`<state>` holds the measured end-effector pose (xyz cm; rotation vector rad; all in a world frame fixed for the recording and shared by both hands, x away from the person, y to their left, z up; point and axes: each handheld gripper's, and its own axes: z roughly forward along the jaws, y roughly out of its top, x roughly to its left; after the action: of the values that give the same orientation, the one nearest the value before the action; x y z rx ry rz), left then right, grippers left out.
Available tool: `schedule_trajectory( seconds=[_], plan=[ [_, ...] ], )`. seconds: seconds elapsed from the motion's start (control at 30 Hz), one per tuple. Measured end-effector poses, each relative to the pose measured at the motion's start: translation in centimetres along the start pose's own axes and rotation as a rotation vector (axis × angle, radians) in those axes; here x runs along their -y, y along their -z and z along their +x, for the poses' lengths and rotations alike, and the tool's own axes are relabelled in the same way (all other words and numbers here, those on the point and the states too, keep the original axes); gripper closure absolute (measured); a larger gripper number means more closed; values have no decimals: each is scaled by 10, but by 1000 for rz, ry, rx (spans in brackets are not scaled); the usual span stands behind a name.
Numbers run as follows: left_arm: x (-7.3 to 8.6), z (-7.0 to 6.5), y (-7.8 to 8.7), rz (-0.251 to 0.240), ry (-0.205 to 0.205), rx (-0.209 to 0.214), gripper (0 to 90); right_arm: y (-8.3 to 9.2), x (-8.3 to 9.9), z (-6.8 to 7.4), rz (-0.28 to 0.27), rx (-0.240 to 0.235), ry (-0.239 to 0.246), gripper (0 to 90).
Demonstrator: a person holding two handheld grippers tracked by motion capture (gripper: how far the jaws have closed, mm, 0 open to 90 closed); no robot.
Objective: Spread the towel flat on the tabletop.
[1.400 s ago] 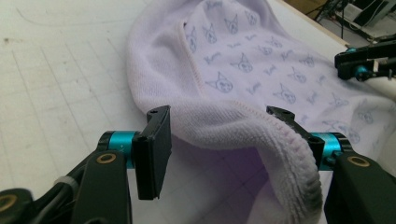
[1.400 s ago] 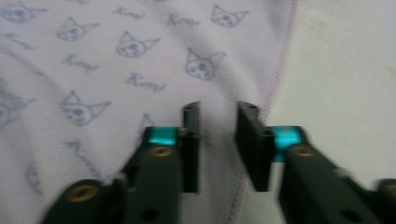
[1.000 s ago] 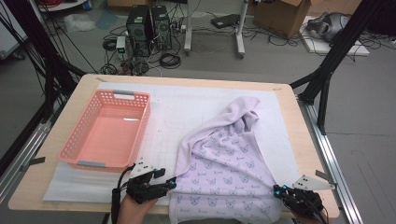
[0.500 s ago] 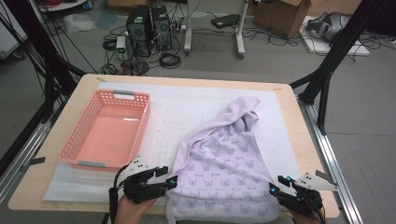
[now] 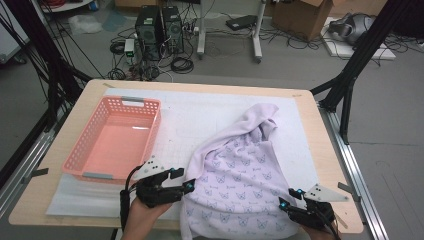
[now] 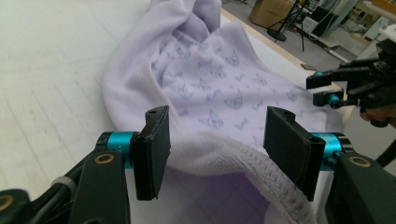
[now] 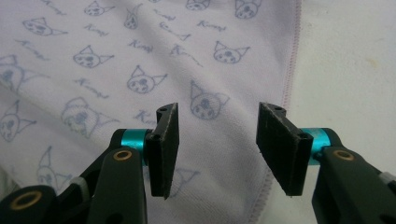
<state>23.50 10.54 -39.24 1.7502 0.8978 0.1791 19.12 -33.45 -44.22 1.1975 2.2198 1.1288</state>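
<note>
A lilac cat-print towel (image 5: 240,175) lies crumpled on the white mat (image 5: 200,115), right of the pink plastic basket (image 5: 112,142), its near edge hanging over the table (image 5: 325,150) rim toward the person. The left gripper (image 5: 189,186) sits at the towel's left near corner, between basket and towel; in the left gripper view its jaws stand wide, the towel's hemmed edge (image 6: 243,161) passing between them without being pressed. The right gripper (image 5: 285,200) is at the towel's right near edge. Its jaws have just been opening and stand apart over the printed cloth and its stitched hem (image 7: 289,79), gripping nothing.
</note>
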Motion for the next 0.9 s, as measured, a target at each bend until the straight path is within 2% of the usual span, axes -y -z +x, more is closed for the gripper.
schedule_trajectory(
  seconds=[0.07,0.17,0.37,0.47,0.53,0.6,0.67,0.7,0.83,0.87,0.9],
  plan=[
    [-7,2,-5,6,-7,0,416,1,0,0,0,3,-3,488],
    [-12,8,-19,47,-2,-9,415,1,0,0,-5,4,-3,486],
    [-6,12,-39,97,14,-20,425,-1,0,2,2,-6,2,461],
    [-1,11,-43,124,3,-25,506,-6,0,5,12,-39,5,463],
    [0,13,-46,130,17,-45,504,-10,0,9,26,-58,16,472],
    [-1,16,-49,132,29,-55,475,-14,0,13,43,-58,36,472],
    [-1,17,-57,170,30,-58,446,-13,-2,13,32,-55,33,470],
    [-1,17,-63,208,20,-61,441,-13,-2,12,28,-53,29,469],
    [4,18,-84,303,-6,-72,439,-10,-2,10,18,-49,17,469],
    [6,18,-88,322,-13,-85,439,-10,-2,9,13,-49,18,469],
    [7,18,-92,319,-23,-97,442,-9,-2,9,15,-47,16,469]
  ],
)
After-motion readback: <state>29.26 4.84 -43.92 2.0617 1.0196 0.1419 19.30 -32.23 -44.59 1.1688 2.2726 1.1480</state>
